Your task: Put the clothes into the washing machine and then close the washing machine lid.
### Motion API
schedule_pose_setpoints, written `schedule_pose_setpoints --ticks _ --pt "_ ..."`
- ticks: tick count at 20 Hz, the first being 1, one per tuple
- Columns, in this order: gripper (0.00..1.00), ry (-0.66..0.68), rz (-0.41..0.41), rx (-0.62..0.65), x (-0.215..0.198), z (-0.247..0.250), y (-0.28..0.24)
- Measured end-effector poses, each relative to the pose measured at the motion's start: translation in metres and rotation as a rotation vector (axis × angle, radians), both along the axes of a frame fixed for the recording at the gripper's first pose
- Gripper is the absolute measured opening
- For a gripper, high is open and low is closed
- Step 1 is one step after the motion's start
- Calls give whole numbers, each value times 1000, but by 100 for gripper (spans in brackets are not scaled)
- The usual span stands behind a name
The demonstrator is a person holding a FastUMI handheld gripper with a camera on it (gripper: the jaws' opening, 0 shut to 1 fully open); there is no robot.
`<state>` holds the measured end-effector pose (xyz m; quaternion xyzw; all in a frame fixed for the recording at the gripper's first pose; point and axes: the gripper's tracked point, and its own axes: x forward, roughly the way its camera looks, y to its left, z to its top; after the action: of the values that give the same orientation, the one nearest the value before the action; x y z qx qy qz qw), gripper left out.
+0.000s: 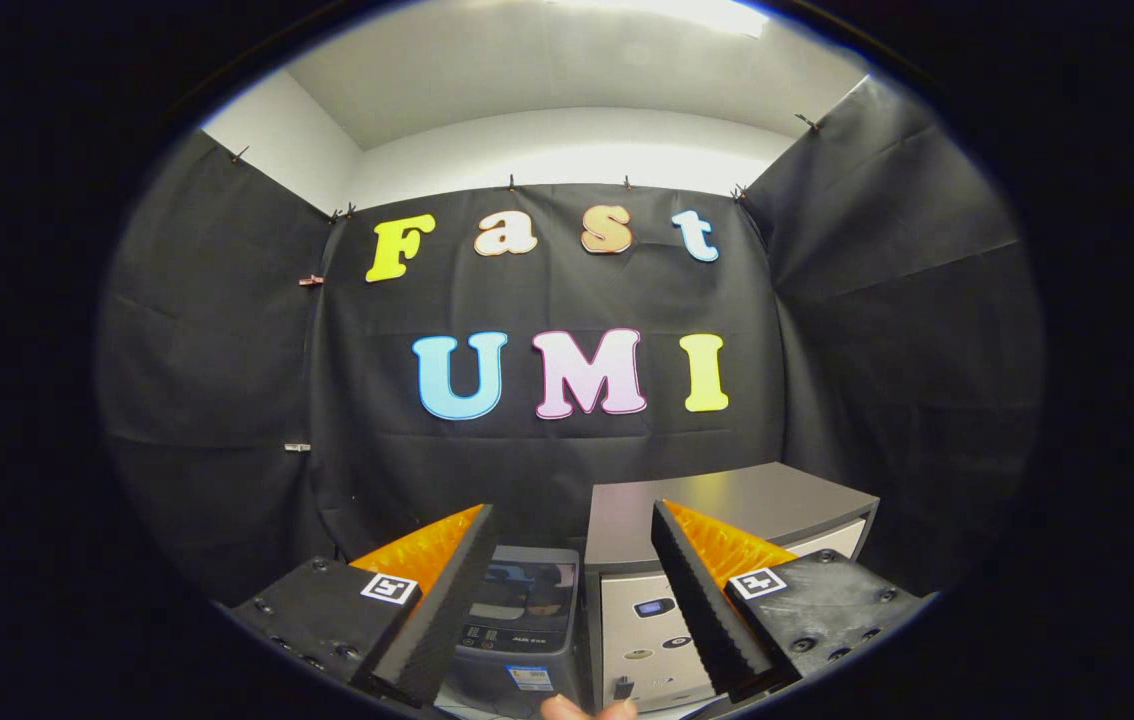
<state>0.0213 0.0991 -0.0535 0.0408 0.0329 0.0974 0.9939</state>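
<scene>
A small grey washing machine (519,625) stands low between my fingers, just ahead of them. Its dark windowed lid (527,590) appears to lie flat on top, above a control strip. My gripper (572,508) is open, its fingers spread wide with nothing between them, and it is raised above the machine and pointed at the booth's back wall. A person's fingertips (587,708) show just below the machine's front.
A bigger box-like appliance (727,500) with a flat grey top and a white front with buttons stands right beside the washing machine, partly behind my right finger. Black cloth walls close the booth at the back and on both sides.
</scene>
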Motion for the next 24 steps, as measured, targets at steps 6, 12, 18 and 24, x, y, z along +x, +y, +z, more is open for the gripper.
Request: schedule_pose_setpoints --ticks 6,12,18,24 --pt "97 4 -13 9 -1 -1 -5" --pt "97 1 -20 5 -3 1 -8" --pt "97 7 -24 10 -2 2 -8" --pt "97 -11 -9 12 -8 7 -3"
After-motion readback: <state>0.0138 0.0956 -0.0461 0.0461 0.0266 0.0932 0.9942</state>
